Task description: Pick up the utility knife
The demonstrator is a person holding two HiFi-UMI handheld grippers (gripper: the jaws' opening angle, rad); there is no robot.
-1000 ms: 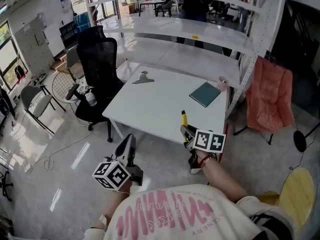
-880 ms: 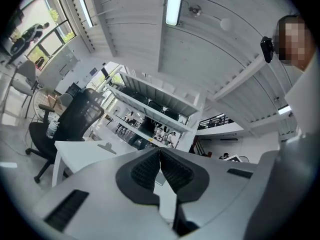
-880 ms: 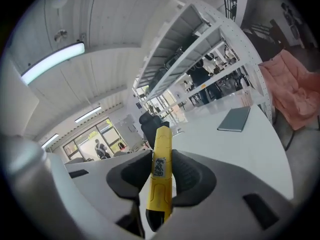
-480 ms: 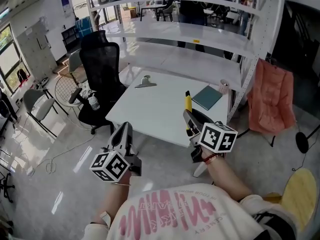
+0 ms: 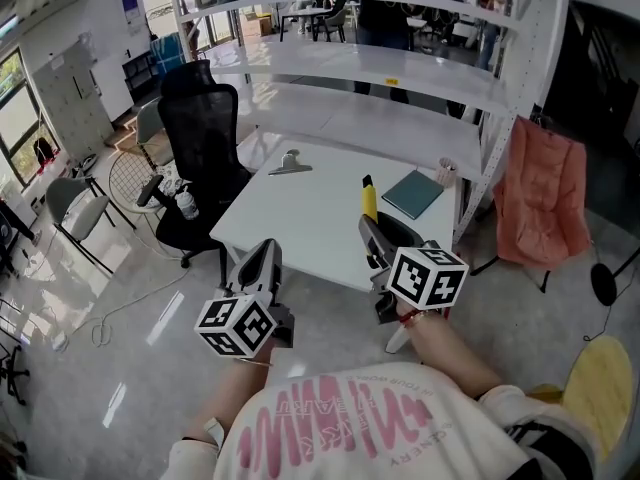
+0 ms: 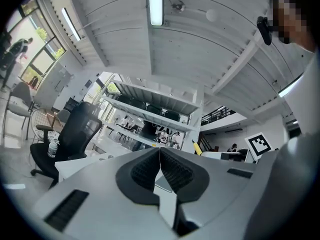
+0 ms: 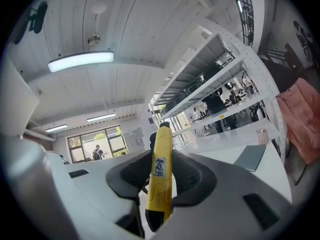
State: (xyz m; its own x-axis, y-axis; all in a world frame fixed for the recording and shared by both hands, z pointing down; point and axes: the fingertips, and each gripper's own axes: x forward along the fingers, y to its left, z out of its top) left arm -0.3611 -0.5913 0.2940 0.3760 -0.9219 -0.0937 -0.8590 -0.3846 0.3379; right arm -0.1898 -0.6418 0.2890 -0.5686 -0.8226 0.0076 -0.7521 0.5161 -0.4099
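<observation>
The yellow utility knife (image 5: 368,201) (image 7: 161,176) is clamped between the pads of my right gripper (image 5: 372,230) (image 7: 161,170) and stands up out of the jaws, lifted above the white table (image 5: 300,218). A small label shows on its yellow body, and its dark end points away. My left gripper (image 5: 264,261) (image 6: 160,170) hangs in front of the table's near-left edge. It is shut, its ribbed pads pressed together with nothing between them. In the left gripper view the knife's yellow tip (image 6: 197,147) shows to the right.
On the table lie a metal clip (image 5: 289,164), a teal notebook (image 5: 412,194) and a small cup (image 5: 446,171). A black office chair (image 5: 205,133) stands to the left. White shelving (image 5: 400,68) rises behind. An orange folding chair (image 5: 540,193) is at the right.
My right gripper has risen with the knife, from low at the table's near edge to above the tabletop. My left gripper has also come up and shifted a little to the right.
</observation>
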